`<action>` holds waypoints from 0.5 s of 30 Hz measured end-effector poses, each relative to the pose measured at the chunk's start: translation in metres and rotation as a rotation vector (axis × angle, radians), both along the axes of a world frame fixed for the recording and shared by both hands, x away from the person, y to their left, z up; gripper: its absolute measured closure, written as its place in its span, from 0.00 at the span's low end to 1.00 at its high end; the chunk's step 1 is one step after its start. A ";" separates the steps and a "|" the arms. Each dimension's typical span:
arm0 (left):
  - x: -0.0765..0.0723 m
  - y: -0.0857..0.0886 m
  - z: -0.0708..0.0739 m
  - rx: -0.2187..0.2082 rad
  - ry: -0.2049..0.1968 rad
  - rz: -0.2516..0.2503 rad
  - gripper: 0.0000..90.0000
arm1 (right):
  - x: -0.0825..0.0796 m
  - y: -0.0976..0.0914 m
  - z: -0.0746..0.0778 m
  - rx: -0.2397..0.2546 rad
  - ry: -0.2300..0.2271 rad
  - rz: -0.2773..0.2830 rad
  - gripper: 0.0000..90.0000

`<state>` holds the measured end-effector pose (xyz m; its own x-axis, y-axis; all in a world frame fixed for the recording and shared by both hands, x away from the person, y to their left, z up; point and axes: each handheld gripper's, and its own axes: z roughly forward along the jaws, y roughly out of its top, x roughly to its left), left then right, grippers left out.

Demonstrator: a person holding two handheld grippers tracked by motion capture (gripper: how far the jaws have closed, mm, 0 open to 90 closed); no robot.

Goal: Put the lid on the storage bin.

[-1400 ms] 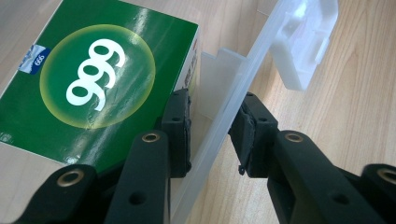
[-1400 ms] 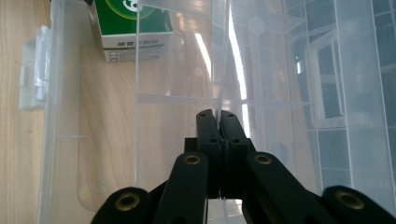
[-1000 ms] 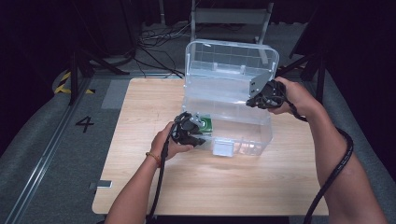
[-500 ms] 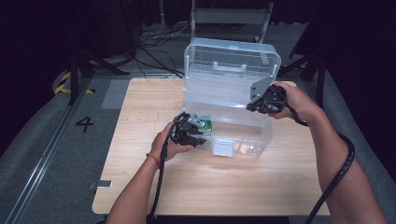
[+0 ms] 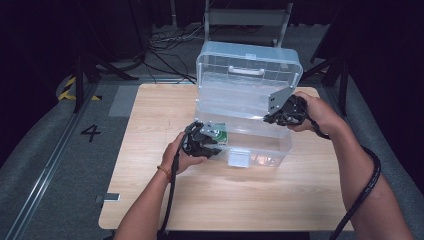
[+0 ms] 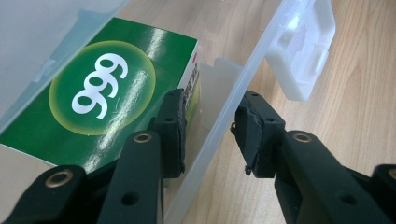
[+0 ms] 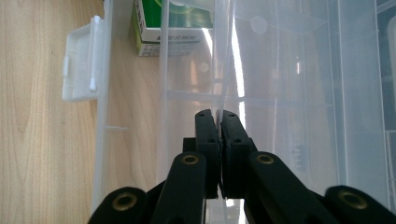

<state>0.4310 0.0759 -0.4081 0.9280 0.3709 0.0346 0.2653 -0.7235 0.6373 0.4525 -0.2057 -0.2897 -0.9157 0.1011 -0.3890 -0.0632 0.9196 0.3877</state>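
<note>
A clear plastic storage box point(image 5: 260, 150) stands on the wooden table point(image 5: 150, 200) with its lid point(image 5: 247, 75) raised upright. Inside, at the front left, lies a green carton marked 999 point(image 5: 218, 134) point(image 6: 102, 98). My left gripper point(image 5: 205, 142) point(image 6: 210, 126) is open and straddles the box's front wall. One pad sits inside beside the carton and the other outside, and neither presses; the jaws have just opened a little. My right gripper point(image 5: 274, 117) point(image 7: 218, 116) is shut on a thin clear edge at the box's right end, seemingly the lid's rim.
A white latch point(image 5: 239, 157) point(image 6: 306, 51) point(image 7: 81, 65) hangs on the box's front wall. The carton point(image 7: 170, 23) shows at the far end in the right gripper view. Dark stands and cables crowd the floor behind the table. A "4" point(image 5: 91, 132) marks the floor at left.
My right gripper has shifted slightly toward the near side, still pinching the clear edge. The left hand has stayed in place at the front wall.
</note>
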 end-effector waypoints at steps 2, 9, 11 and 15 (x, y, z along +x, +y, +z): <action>-0.001 0.000 0.000 -0.008 -0.004 0.001 0.71 | 0.000 0.000 0.000 -0.002 -0.002 0.007 0.98; -0.011 -0.007 0.001 0.022 -0.065 -0.022 0.59 | -0.002 -0.001 -0.002 0.001 -0.002 0.006 0.98; -0.014 -0.008 0.003 0.023 -0.042 -0.033 0.47 | -0.003 -0.001 -0.002 -0.001 -0.003 0.012 0.98; -0.025 -0.003 0.012 0.032 -0.069 -0.020 0.32 | -0.006 -0.001 -0.003 -0.007 -0.005 0.010 0.98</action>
